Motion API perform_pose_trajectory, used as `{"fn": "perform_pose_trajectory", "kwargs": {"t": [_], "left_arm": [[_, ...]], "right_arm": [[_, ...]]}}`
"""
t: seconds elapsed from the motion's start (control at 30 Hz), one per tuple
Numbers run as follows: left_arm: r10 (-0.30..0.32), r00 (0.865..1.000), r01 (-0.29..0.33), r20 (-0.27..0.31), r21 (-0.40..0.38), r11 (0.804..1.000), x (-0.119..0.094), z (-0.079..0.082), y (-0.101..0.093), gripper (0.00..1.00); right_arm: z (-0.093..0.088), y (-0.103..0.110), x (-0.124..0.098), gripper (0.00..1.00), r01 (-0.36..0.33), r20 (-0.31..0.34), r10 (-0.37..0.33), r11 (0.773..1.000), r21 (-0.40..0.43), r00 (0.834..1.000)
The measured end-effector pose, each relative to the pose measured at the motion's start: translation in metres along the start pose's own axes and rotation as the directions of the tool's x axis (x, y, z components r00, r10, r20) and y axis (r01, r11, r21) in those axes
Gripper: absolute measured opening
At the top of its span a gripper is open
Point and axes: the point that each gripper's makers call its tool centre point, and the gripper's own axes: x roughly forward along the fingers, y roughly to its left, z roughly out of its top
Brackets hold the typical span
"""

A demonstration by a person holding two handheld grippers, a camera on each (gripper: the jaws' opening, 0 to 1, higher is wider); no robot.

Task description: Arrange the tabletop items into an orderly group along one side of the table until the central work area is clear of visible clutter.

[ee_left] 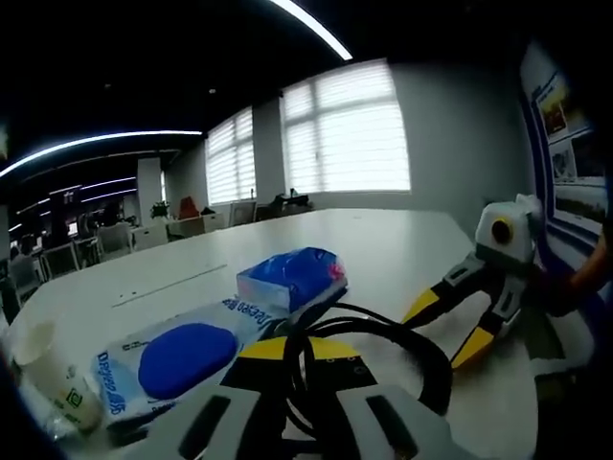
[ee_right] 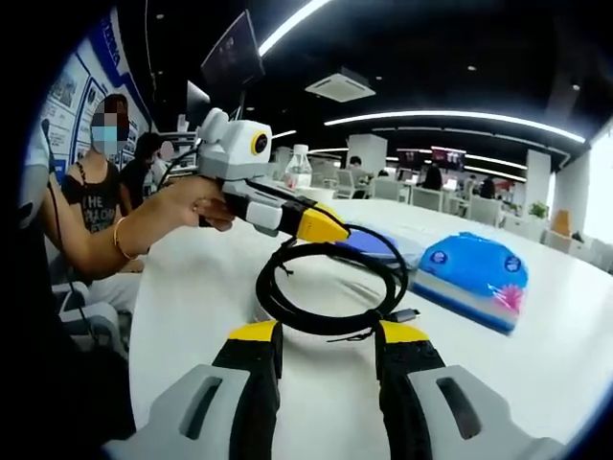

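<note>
A coiled black cable lies on the white table. My left gripper is shut on the coil's near edge, its yellow tips pressed together over the strands. Seen from the right gripper view, a hand holds that left gripper clamped on the cable's far side. My right gripper is open, with a yellow-tipped jaw on either side of the coil's near edge. It enters the left gripper view as the right gripper, jaws spread beside the coil.
A blue-and-white wipes pack and a blue pouch lie left of the cable, with a paper cup beyond. The pouch, wipes pack and a water bottle sit further across. People sit beside the table edge.
</note>
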Motion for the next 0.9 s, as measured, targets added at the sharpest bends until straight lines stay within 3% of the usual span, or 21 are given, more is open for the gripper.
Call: {"fn": "perform_pose_trajectory", "kwargs": {"t": [0.7,0.9], "left_arm": [[-0.005,0.999,0.006,-0.04,0.006,1.0,0.017,-0.01,0.01,0.04],[-0.002,0.998,0.003,-0.065,0.013,1.0,0.018,-0.016,0.012,0.05]], "right_arm": [[-0.002,-0.013,0.006,0.37,0.019,-0.003,-0.019,1.0,0.016,1.0],[-0.011,-0.011,0.008,0.37,0.019,-0.024,-0.018,1.0,0.017,1.0]]}}
